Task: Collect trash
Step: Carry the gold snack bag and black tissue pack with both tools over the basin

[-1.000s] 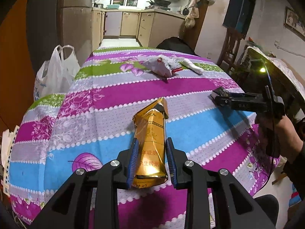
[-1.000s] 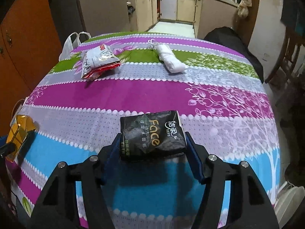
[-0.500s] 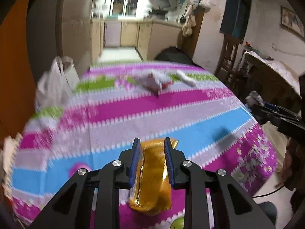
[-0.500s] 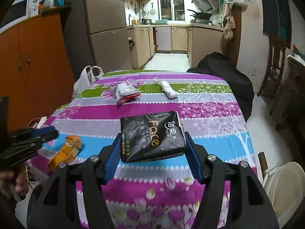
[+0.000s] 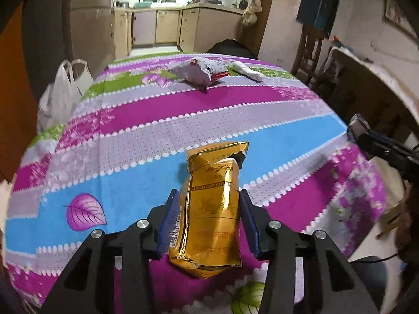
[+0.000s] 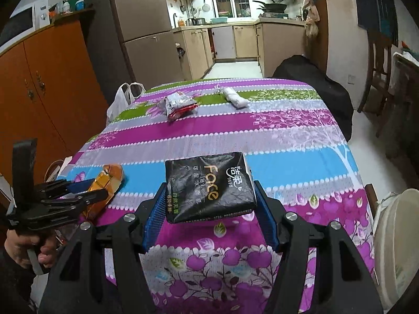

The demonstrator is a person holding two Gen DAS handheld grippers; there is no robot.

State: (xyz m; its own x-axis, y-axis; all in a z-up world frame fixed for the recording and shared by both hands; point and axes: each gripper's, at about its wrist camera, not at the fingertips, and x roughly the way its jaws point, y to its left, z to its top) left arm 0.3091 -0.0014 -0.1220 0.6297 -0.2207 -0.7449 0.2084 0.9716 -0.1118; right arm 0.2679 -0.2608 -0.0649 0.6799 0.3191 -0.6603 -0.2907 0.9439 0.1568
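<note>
We are mid-collection: our left tool (image 5: 209,219) is opening, the gold cigarette pack (image 5: 213,209) loose between its fingers over the bench (image 5: 157,120); our right tool (image 6: 209,204) clamps the black tissue pack (image 6: 209,185). Next, carry both to a bin.

Black left claw (image 5: 209,222) with blue ribbed pads (image 5: 169,222) and silver screws (image 5: 142,223).

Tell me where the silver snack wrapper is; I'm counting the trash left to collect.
In both wrist views the silver snack wrapper lies at the table's far end, left of the white wad, near the white plastic bag.
</note>
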